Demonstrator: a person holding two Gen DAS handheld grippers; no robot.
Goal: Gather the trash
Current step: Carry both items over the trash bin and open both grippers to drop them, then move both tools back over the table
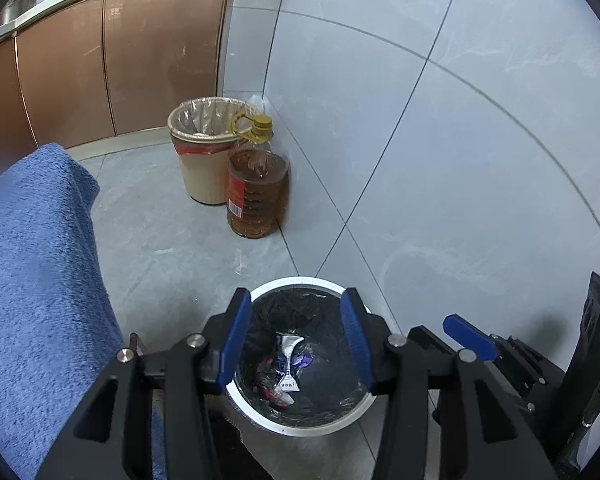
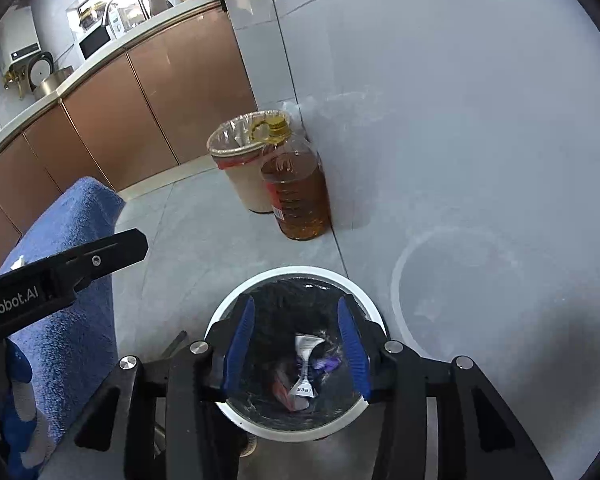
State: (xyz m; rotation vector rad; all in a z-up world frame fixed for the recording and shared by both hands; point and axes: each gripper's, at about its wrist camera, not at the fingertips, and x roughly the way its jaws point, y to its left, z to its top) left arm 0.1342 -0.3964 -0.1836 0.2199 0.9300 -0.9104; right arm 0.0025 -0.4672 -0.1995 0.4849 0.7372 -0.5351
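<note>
A small white-rimmed bin (image 1: pixel 300 428) with a black liner stands on the floor by the wall; it also shows in the right wrist view (image 2: pixel 296 432). Crumpled wrappers (image 1: pixel 286 364) lie at its bottom, also seen in the right wrist view (image 2: pixel 306 376). My left gripper (image 1: pixel 296 340) is open and empty above the bin's mouth. My right gripper (image 2: pixel 296 344) is open and empty above the same bin. One of the right gripper's blue fingertips (image 1: pixel 466 336) shows at the right of the left wrist view. The left gripper's body (image 2: pixel 60 272) shows at the left of the right wrist view.
A beige bin (image 1: pixel 202 148) with a clear liner and a large bottle of amber oil (image 1: pixel 256 192) stand in the corner. A blue towel-covered surface (image 1: pixel 36 280) is at the left. Brown kitchen cabinets (image 1: pixel 100 64) run behind. The tiled wall (image 1: pixel 460 140) is at the right.
</note>
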